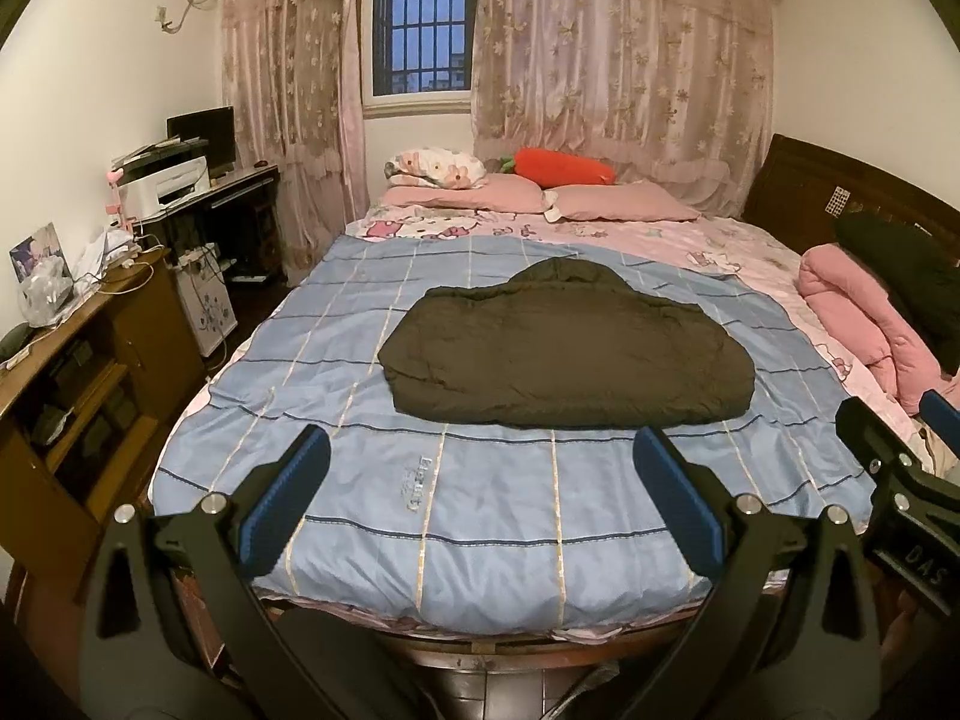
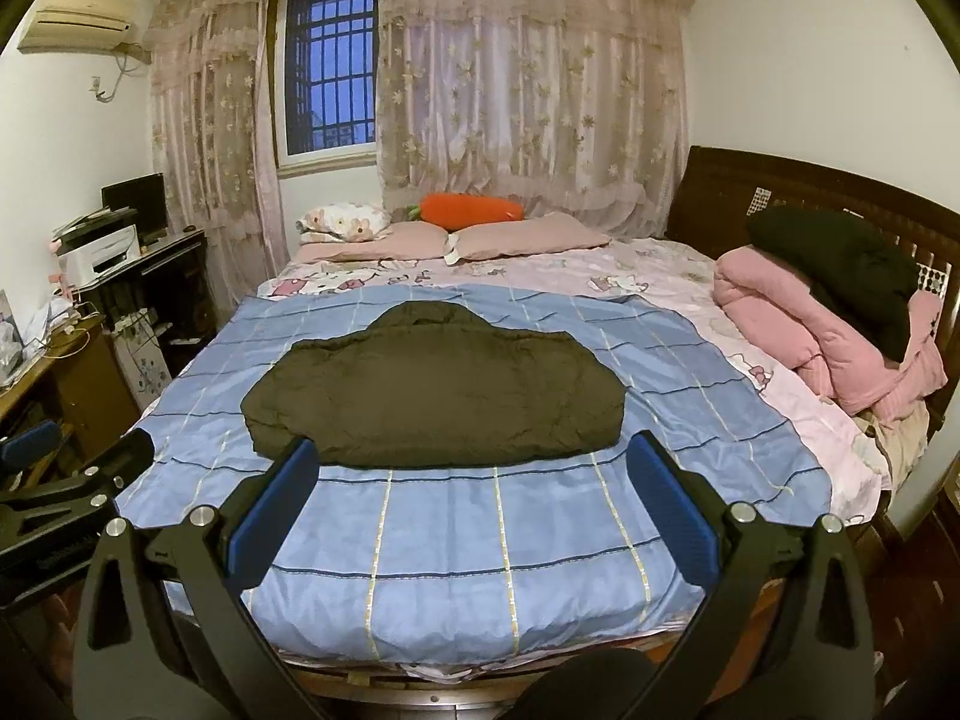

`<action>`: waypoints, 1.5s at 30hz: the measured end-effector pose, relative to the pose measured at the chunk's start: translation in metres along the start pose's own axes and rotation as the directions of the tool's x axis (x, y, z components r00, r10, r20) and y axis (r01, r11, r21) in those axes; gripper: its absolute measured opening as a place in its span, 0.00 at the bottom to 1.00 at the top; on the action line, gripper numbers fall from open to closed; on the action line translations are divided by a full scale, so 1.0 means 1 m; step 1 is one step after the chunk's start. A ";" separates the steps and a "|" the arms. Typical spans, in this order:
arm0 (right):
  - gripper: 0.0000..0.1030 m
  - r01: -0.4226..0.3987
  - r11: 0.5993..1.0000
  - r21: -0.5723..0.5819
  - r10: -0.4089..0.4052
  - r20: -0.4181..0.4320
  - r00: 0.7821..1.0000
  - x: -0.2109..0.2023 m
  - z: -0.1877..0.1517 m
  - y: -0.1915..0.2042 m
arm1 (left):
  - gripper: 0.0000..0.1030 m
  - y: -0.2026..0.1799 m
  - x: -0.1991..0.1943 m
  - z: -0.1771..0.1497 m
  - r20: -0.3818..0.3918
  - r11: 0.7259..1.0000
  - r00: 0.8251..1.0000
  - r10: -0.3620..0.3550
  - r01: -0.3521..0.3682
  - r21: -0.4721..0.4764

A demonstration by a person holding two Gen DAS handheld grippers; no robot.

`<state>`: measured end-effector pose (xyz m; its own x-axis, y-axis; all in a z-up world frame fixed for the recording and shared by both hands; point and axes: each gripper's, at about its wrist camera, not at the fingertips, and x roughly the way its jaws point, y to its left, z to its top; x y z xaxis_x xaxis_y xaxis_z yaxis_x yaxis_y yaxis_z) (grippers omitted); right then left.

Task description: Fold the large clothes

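With both tools held back at the foot of the bed, you are between steps: nothing is gripped. Your left gripper [image 1: 480, 480] has its jaws spread wide and empty; your right gripper [image 2: 474, 492] stands likewise released. Beneath them lies the blue checked cover [image 1: 492, 516], bare at the near edge. Farther along at 12 o'clock, the dark padded jacket [image 2: 432, 396] lies flat, apparently already folded into a compact bundle with its hood at the far side. It sits apart from both grippers. Judge whether another fold remains; if so, the next move calls for reaching forward and pinching the near hem at 11 and 1 o'clock.
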<state>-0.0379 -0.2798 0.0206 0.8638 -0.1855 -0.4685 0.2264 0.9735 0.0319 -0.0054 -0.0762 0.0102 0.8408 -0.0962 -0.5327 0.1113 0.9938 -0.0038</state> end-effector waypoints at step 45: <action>0.99 0.011 1.000 0.002 -0.011 -0.016 1.000 0.011 0.003 -0.004 | 0.98 -0.008 0.013 -0.001 -0.018 0.999 1.000 -0.019 0.020 0.036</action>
<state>-0.0280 -0.2857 0.0175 0.8542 -0.1937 -0.4825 0.2367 0.9712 0.0292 0.0040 -0.0857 0.0030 0.8290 -0.1141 -0.5474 0.1469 0.9890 0.0164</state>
